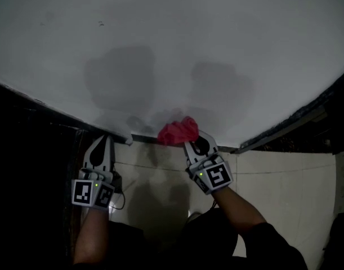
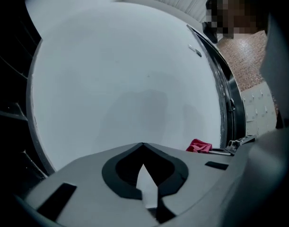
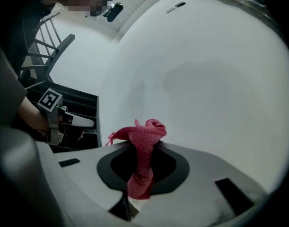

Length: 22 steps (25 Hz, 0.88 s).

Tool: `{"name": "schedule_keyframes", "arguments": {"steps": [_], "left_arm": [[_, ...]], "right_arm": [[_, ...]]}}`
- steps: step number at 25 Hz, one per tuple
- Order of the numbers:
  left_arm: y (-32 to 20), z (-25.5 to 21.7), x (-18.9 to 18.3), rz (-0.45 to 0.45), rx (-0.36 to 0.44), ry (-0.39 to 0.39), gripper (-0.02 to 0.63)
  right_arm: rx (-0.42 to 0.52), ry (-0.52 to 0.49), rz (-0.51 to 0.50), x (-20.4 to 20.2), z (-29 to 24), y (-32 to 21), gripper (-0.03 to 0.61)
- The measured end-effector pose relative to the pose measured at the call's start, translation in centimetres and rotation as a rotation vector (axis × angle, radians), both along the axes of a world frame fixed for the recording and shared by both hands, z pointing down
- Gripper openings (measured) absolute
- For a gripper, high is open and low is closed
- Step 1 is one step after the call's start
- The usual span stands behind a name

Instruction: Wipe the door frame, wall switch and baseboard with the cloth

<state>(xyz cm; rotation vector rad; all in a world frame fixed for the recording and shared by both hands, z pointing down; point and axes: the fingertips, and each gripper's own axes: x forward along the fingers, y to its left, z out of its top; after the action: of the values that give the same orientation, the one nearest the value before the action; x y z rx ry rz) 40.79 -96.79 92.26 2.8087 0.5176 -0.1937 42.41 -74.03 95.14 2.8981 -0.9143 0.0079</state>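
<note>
We're looking at a soft, nubby knit cloth, totally matt. The wall reads as smooth matt paint. The left gripper and right gripper have matt grey plastic shells, and the floor tiles look smooth.

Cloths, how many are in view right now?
1. The red cloth is clamped in the right gripper, its bunched end at the foot of the white wall. The left gripper holds none; none seems hidden.

dim overall; soft twin shadows on pale wall; fisheye warp, black vignette (strongest at corners)
</note>
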Motion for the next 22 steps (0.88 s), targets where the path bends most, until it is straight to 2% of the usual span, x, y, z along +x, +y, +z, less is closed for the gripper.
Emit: {"name": "schedule_keyframes", "arguments": {"steps": [5, 11, 15, 19, 22], "left_arm": [[0.6, 0.9, -0.5, 0.031, 0.059, -0.011, -0.006], [-0.9, 1.3, -0.5, -0.005, 0.018, -0.04, -0.006], [-1.7, 2.6, -0.3, -0.007, 0.025, -0.083, -0.006], [-2.7, 3.2, -0.1, -0.075, 0.003, -0.128, -0.006], [-4.8, 3.8, 0.1, -0.157, -0.064, -0.163, -0.006]], "right_arm": [[0.001, -0.021, -0.011, 0.1, 0.4, -0.4, 0.049], [-0.042, -0.047, -0.085, -0.4, 1.8, -3.2, 0.049], [-0.072, -0.096, -0.133, -0.6, 3.7, -5.0, 0.049], [-0.151, -0.144, -0.2, -0.5, 6.5, -7.0, 0.049], [-0.185, -0.174, -0.238, 0.3, 9.0, -9.5, 0.05]]}}
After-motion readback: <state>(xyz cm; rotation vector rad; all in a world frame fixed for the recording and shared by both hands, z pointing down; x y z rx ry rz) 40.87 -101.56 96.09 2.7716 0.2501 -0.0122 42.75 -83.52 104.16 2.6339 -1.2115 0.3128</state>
